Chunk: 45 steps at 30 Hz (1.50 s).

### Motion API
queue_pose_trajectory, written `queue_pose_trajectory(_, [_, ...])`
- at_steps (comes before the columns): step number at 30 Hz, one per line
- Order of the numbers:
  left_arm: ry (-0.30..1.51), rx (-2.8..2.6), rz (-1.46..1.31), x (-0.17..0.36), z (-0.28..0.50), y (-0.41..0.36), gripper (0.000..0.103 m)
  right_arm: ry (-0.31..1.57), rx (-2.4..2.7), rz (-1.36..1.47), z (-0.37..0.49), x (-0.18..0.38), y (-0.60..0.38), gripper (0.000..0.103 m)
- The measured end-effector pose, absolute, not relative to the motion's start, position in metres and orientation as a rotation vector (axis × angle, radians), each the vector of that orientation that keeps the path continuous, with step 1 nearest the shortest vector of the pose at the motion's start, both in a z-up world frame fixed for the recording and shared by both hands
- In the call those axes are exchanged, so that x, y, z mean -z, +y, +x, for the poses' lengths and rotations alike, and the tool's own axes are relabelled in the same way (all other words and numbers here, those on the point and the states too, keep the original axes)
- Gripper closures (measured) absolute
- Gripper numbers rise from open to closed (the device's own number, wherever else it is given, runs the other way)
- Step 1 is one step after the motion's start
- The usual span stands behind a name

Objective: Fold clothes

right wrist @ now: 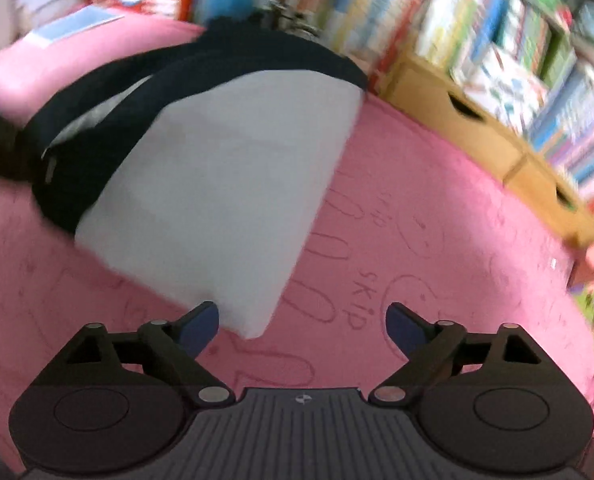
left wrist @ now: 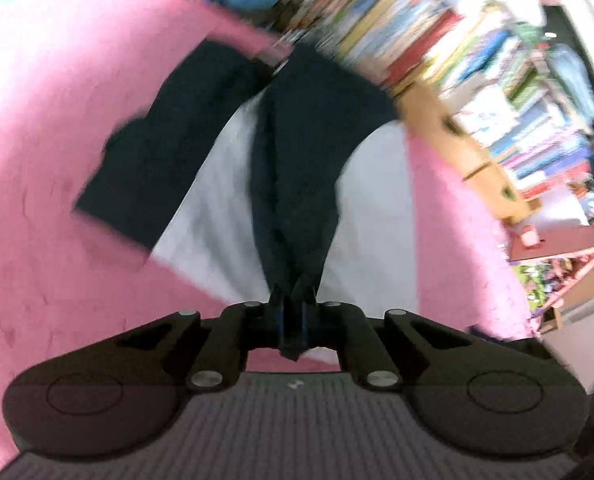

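Both wrist views are motion-blurred; I note only what I can read.

My left gripper [left wrist: 293,316] is clenched on a dark navy sleeve [left wrist: 293,168] of the garment [right wrist: 217,184]. The fabric runs up from between the closed fingers as a taut, twisted band, lifted off the grey-white body panel beneath it. The second dark sleeve [left wrist: 165,152] lies flat to the left of the panel, spread on the pink blanket [left wrist: 45,184].

My right gripper [right wrist: 301,320] is released: its jaws stand wide apart, blue pads [right wrist: 201,326] showing, nothing between them. The near corner of the grey-white panel lies just beyond the left-hand finger in that view; I cannot tell whether they touch. The rest of the gap between the fingers shows only blanket.

Task item: a two-tone top, pale grey body with dark navy sleeves and shoulders. It lies on the pink blanket, dark shoulder end toward the far edge, pale hem end toward me. In the right view the dark section bunches along the far and left sides of the panel.

The blanket carries faint line drawings and the word "SKIP". Past its far edge stands a bookshelf [right wrist: 497,60] packed with colourful books, with a wooden drawer unit [right wrist: 457,116] below it along the blanket's right side.
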<state>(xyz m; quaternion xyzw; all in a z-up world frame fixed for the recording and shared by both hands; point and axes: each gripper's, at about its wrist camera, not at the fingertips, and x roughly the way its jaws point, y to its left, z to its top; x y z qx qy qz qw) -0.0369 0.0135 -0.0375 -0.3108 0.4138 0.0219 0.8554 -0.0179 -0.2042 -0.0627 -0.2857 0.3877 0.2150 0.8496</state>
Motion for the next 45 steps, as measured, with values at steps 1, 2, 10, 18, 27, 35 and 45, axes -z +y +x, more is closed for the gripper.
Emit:
queue_pose_trajectory(1, [0.855,-0.023,-0.644,0.032,-0.036,0.012,0.095,0.797,-0.477,-0.635,-0.026,0.067,-0.197,0.009])
queue_pose_trajectory(2, [0.855,-0.009,-0.641,0.03,-0.033,0.012,0.093,0.778,-0.5,-0.667,-0.031,0.072,-0.189,0.009])
queue_pose_trajectory(10, [0.987,-0.097,-0.807,0.066,-0.008,0.019,0.093,0.681,-0.536,-0.666,-0.038,0.079,-0.162,0.008])
queue_pose_trajectory(18, [0.727,-0.074,-0.783,0.002,-0.023,0.037,0.096,0.603,-0.481,-0.62,-0.028,0.077,-0.162,0.005])
queue_pose_trajectory(27, [0.712,-0.198,-0.722,0.005,-0.02,0.073,0.096,0.571,-0.429,-0.593,-0.013,0.082,-0.15,0.003])
queue_pose_trajectory(35, [0.737,-0.263,-0.616,0.001,-0.024,0.089,0.095,0.625,-0.382,-0.483,0.001,0.08,-0.162,0.001])
queue_pose_trajectory(45, [0.895,-0.144,-0.619,0.008,-0.06,0.081,0.084,0.68,-0.399,-0.362,0.006,0.071,-0.173,0.019])
